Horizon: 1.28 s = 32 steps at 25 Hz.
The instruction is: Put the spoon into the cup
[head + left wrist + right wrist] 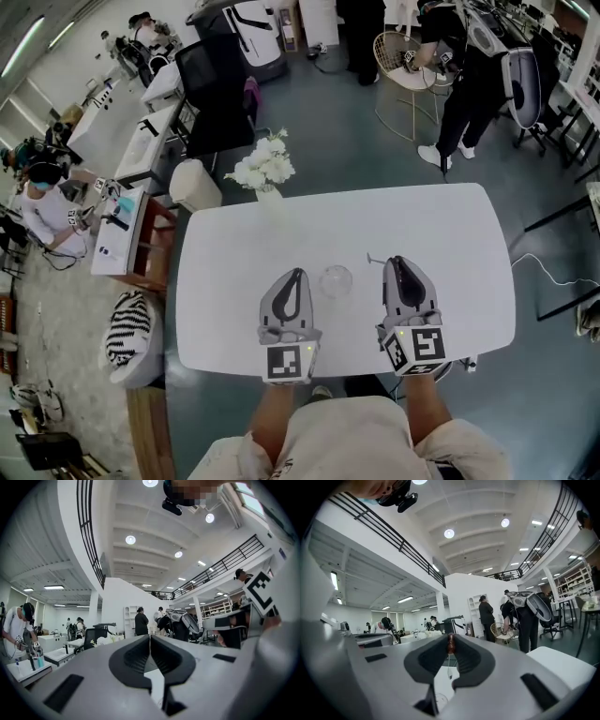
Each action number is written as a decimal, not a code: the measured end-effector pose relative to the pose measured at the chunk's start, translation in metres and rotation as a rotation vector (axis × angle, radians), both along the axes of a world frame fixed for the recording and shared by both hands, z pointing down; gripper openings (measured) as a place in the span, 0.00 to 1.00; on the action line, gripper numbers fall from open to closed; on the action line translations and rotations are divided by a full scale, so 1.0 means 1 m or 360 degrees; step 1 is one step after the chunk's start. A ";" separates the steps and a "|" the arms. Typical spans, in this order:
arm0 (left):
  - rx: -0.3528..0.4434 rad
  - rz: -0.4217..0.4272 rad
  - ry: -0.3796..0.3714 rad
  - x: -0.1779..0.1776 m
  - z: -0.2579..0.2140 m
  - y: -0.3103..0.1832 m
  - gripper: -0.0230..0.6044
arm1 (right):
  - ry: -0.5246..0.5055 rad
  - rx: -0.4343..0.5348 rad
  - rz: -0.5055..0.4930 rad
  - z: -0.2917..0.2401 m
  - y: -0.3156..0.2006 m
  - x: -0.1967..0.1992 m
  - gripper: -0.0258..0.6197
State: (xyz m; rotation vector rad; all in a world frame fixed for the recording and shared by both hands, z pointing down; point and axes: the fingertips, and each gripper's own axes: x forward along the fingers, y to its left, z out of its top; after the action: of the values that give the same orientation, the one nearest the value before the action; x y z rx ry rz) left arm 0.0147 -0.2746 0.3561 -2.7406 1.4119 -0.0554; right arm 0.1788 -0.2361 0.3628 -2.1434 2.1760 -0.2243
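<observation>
Currently the right tongs (394, 264) are gripping the spoon (451, 644). The pads are pinching a brown part of it at their very tips, and a thin length is hanging below the pinch. I am not managing to resolve which end is bowl and which is handle.

The left tongs (296, 274) are closed on nothing, pads meeting, and are hovering on the cup's other side.

Judgement: the spoon is looking slim, stiff and light, so carrying it is costing no effort. A tip-only pinch on so narrow a piece is liable to let it swivel or slip, so I am favouring a hold nearer its middle if it needs retaking.

The cup (336, 280) is standing upright on the desk (469, 234) between the two tongs. It is clear glass, apparently with nothing in it. Glass is fragile and easily tipped, so I am planning a gentle lowering.

At the far desk edge a vase (269, 194) is holding white flowers (262, 167).
</observation>
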 end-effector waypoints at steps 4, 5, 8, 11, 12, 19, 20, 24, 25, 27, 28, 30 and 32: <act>-0.0037 -0.0071 -0.0036 0.007 0.013 -0.014 0.05 | -0.0051 -0.0050 -0.0087 0.016 -0.020 0.006 0.08; -0.0041 -0.0088 -0.0046 0.007 0.017 -0.016 0.05 | -0.0062 -0.0060 -0.0110 0.021 -0.025 0.006 0.08; -0.0043 -0.0139 -0.0073 0.006 0.025 -0.022 0.05 | -0.0097 -0.0075 -0.0182 0.031 -0.038 0.003 0.08; -0.0069 -0.0208 -0.0082 0.001 0.034 -0.027 0.05 | -0.0114 -0.0099 -0.0260 0.041 -0.050 -0.004 0.08; -0.0083 -0.0233 -0.0090 -0.002 0.038 -0.029 0.05 | -0.0122 -0.0112 -0.0286 0.045 -0.053 -0.007 0.08; -0.0187 -0.0350 -0.0112 -0.025 0.070 -0.032 0.05 | -0.0137 -0.0224 -0.0452 0.081 -0.067 -0.035 0.08; -0.0213 -0.0354 -0.0117 -0.029 0.078 -0.034 0.05 | -0.0144 -0.0237 -0.0463 0.087 -0.070 -0.038 0.08; -0.0287 -0.0358 -0.0093 -0.043 0.111 -0.046 0.05 | -0.0186 -0.0313 -0.0498 0.117 -0.086 -0.056 0.08; -0.0309 -0.0353 -0.0093 -0.045 0.120 -0.048 0.05 | -0.0189 -0.0341 -0.0506 0.124 -0.087 -0.060 0.08; -0.0349 -0.0343 -0.0086 -0.047 0.135 -0.052 0.05 | -0.0200 -0.0398 -0.0520 0.138 -0.088 -0.067 0.08; -0.0366 -0.0339 -0.0082 -0.048 0.141 -0.054 0.05 | -0.0208 -0.0427 -0.0526 0.145 -0.088 -0.070 0.08; -0.0401 -0.0322 -0.0094 -0.048 0.153 -0.056 0.05 | -0.0217 -0.0481 -0.0532 0.158 -0.088 -0.075 0.08; -0.0434 -0.0310 -0.0100 -0.049 0.162 -0.058 0.05 | -0.0219 -0.0530 -0.0531 0.170 -0.088 -0.079 0.08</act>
State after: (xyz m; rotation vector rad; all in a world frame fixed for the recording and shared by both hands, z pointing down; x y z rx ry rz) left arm -0.0338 -0.3324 0.5183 -2.7634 1.7673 -0.3658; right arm 0.1001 -0.3239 0.5328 -1.8148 2.5462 -0.7811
